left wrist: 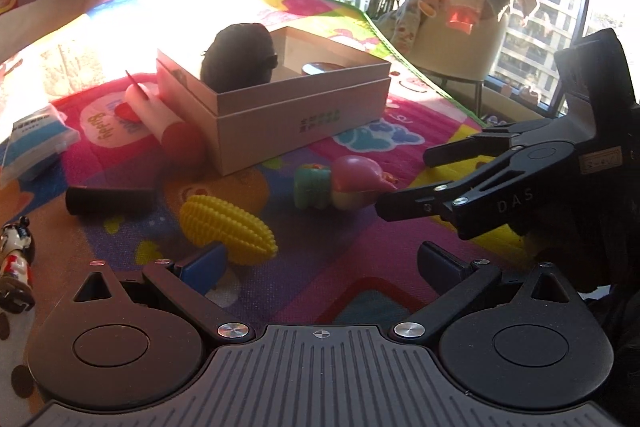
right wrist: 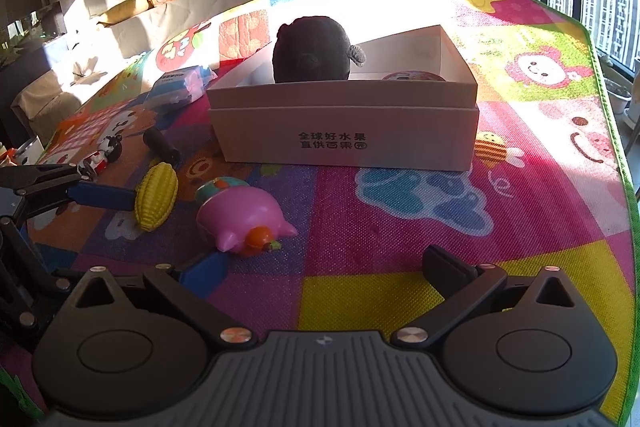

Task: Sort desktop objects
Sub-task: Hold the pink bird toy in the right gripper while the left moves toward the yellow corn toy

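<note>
1. The left gripper (left wrist: pixel 316 267) has its jaws spread wide and holds nothing. The yellow corn toy (left wrist: pixel 228 229) lies on the mat just ahead of its left finger; the right wrist view shows that blue finger's tip at the corn's side, touching or nearly so.
2. The corn's long axis runs roughly across the left gripper's line of approach, so a grasp across its thickness looks the likely next move, and the left hand is clearly the nearer one.
3. The right gripper (right wrist: pixel 324 267) is also spread and empty. The pink pig toy (right wrist: pixel 244 223) lies just ahead and to its left, snout toward the camera.
4. Both toys lie on the near side of the white box (right wrist: pixel 344 131), the corn to the left of the pig.
5. In the box sit a dark plush toy (right wrist: pixel 310 53) and a round tin (right wrist: pixel 414 77).
6. Left of the box lie a black cylinder (right wrist: pixel 162 143) and a blue tissue pack (right wrist: pixel 182 85).
</note>
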